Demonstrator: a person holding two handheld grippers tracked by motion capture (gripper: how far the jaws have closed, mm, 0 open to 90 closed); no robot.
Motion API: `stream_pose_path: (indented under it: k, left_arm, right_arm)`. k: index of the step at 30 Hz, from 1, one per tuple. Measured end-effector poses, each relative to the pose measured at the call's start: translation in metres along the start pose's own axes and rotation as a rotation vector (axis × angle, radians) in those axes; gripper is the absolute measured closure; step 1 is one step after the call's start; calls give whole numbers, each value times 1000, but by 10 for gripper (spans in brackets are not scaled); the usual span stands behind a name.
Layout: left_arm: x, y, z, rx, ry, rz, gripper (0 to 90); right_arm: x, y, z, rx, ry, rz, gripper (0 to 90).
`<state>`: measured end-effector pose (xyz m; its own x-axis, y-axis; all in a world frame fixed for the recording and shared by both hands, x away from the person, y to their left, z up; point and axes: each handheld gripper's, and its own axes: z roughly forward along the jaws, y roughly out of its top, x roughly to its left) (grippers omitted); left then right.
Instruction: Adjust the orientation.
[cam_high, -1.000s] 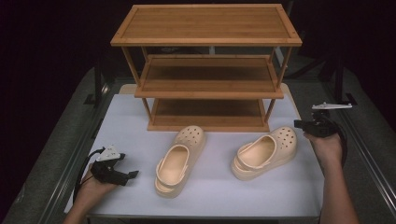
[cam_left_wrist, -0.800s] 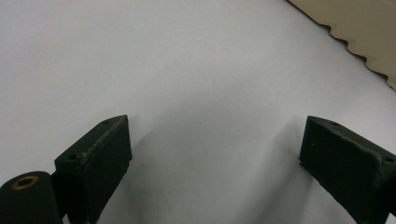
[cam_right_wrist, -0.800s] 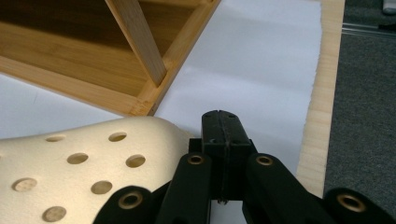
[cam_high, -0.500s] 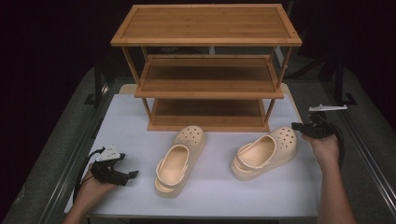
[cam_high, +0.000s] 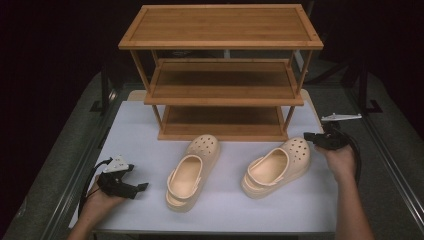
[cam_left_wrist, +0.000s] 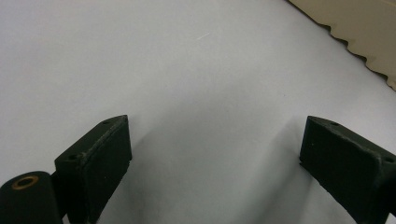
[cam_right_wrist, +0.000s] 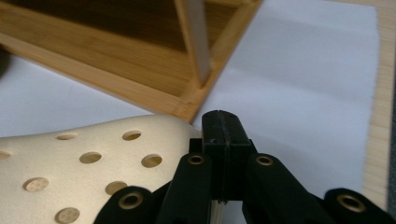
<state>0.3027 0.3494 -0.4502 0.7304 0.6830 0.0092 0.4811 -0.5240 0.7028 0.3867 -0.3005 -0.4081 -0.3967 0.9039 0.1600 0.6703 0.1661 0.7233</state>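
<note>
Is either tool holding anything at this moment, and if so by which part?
Nothing is held. The right tool is shut and empty beside the right clog's toe; the left tool is open over the white table.

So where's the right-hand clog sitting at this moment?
In the high view, the right clog lies on the white table, right of the other clog, in front of the wooden rack, its toe beside the right gripper.

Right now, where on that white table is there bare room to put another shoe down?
Bare patches: left of the left clog, above the left hand-held gripper; the front edge below both clogs. Crowded: between rack and clogs, and beside the right clog, where the right hand-held gripper sits.
</note>
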Motion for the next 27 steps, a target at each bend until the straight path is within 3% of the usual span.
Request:
stream_pose_path:
  k: [1, 12, 14, 21, 27]
  left_arm:
    - [0, 0, 0, 0, 0, 0, 84]
    - [0, 0, 0, 1, 0, 2, 84]
    - [0, 0, 0, 2, 0, 2, 84]
    - [0, 0, 0, 2, 0, 1, 84]
    - [0, 0, 0, 1, 0, 1, 84]
  right_arm:
    - [8, -1, 2, -4, 7, -4, 899]
    - [45, -2, 10, -3, 47, -65, 899]
    - [56, -1, 14, -3, 52, -101, 899]
    - [53, -3, 12, -13, 48, -92, 898]
    - [44, -21, -16, -54, 28, -73, 898]
